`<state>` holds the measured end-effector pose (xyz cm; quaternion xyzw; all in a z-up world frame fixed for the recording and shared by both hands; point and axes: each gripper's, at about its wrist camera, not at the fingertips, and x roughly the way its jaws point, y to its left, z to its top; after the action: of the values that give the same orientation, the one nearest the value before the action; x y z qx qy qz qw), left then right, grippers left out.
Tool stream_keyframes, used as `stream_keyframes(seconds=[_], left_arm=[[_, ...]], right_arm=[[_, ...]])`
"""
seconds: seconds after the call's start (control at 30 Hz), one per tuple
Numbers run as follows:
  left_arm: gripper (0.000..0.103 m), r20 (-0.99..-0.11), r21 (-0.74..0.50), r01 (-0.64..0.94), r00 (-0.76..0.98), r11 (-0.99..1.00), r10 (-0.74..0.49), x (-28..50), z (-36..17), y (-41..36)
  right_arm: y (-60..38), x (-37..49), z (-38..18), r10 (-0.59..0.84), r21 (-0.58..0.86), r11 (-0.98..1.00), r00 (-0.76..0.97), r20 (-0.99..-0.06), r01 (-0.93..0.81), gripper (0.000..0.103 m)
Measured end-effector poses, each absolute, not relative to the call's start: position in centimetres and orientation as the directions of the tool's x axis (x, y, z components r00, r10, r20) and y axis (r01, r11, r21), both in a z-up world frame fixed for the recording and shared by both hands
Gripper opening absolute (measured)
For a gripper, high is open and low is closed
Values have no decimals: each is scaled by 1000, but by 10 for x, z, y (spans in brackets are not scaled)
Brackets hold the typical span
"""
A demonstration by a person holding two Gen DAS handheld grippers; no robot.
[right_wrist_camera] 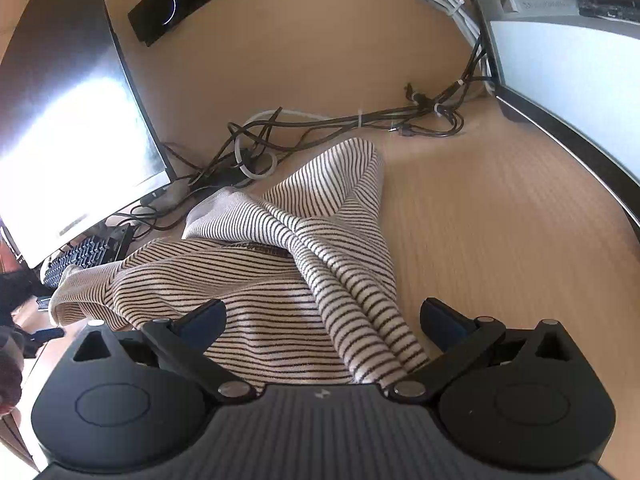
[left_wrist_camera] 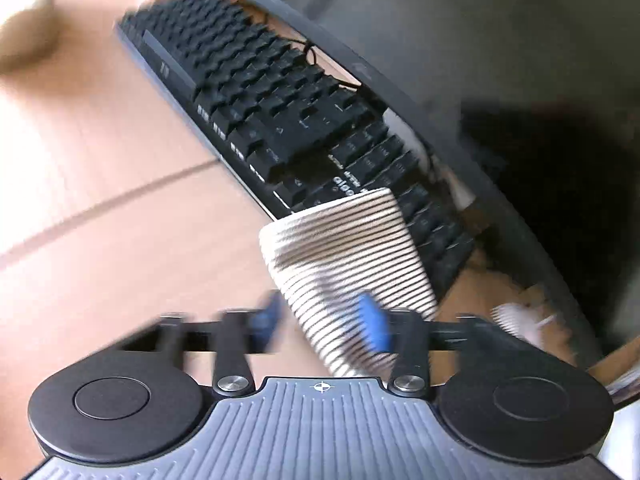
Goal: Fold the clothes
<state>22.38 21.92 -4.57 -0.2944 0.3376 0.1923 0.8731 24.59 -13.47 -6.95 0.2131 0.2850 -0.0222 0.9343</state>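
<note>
One striped garment (right_wrist_camera: 280, 280) on the desk (right_wrist_camera: 480, 220): a fold between the left gripper's (left_wrist_camera: 320, 320) blurred jaws, grip unclear; right gripper's (right_wrist_camera: 320, 320) jaws spread over it.

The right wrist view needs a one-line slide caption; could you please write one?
Open right claw poised over a crumpled striped garment on a wooden desk, with cables behind.

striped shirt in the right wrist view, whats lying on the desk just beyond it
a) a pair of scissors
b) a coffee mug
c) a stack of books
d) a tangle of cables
d: beyond the far edge of the striped shirt a tangle of cables, dark and white, sprawls across the desk between the two monitors; no mug, scissors or books are there.
</note>
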Motion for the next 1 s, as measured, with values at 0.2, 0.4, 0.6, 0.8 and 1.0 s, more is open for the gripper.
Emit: stream_keyframes(seconds=[0.2,0.4,0.6,0.8,1.0], left_arm=[[9,-536,-284,-445,808,850,244,214,4,201],[9,-358,-207,-381,887,901,292,217,52,207],[8,-463,-198,-600,754,775,465,225,33,280],[44,-536,-337,-568,771,751,342,199,23,293],[85,-500,-453,-271,866,849,9,199,16,186]], right_arm=[[-134,246,-70,78,384,909,837,-542,164,103],[-134,245,-70,78,385,908,837,-542,164,103],[-132,247,-70,68,366,915,831,-553,168,103],[-108,266,-67,-22,186,964,756,-654,189,103],[-89,284,-68,-80,21,990,672,-736,140,103]])
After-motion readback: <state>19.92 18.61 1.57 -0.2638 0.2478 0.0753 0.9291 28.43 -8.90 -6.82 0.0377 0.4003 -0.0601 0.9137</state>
